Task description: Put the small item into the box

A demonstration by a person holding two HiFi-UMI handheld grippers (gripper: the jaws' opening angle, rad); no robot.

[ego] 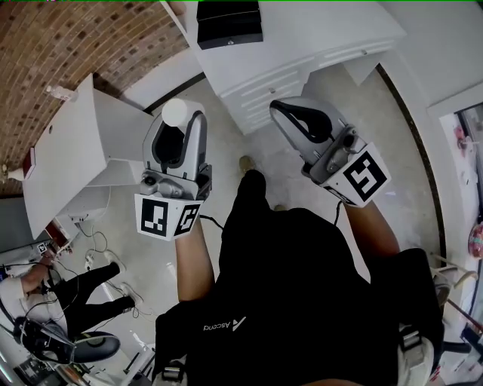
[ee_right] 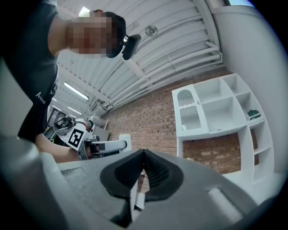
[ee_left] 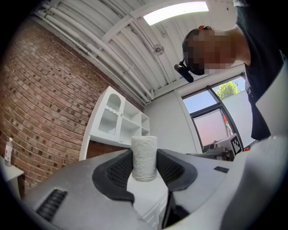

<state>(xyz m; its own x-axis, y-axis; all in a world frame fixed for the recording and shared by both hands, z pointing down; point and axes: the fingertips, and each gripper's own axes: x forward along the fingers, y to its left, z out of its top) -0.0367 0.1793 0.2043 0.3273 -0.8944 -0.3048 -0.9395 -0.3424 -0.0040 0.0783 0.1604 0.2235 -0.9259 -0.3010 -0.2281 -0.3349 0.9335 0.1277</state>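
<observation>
A small white roll (ee_left: 144, 158) stands upright between the pads of my left gripper (ee_left: 144, 165), which is shut on it. In the head view that roll (ego: 176, 111) shows as a white round end at the tip of the left gripper (ego: 176, 124), held up in front of the person's body. My right gripper (ego: 293, 114) is raised beside it on the right. In the right gripper view its jaws (ee_right: 144, 157) meet with nothing between them. The same view shows the left gripper (ee_right: 105, 146) with the roll (ee_right: 124, 141) off to the left.
A white cabinet (ego: 317, 45) stands ahead with a black box (ego: 229, 22) on top. A white shelf unit (ego: 72, 147) stands against the brick wall (ego: 68, 38) on the left. Another person (ego: 53, 290) sits at the lower left among cables on the floor.
</observation>
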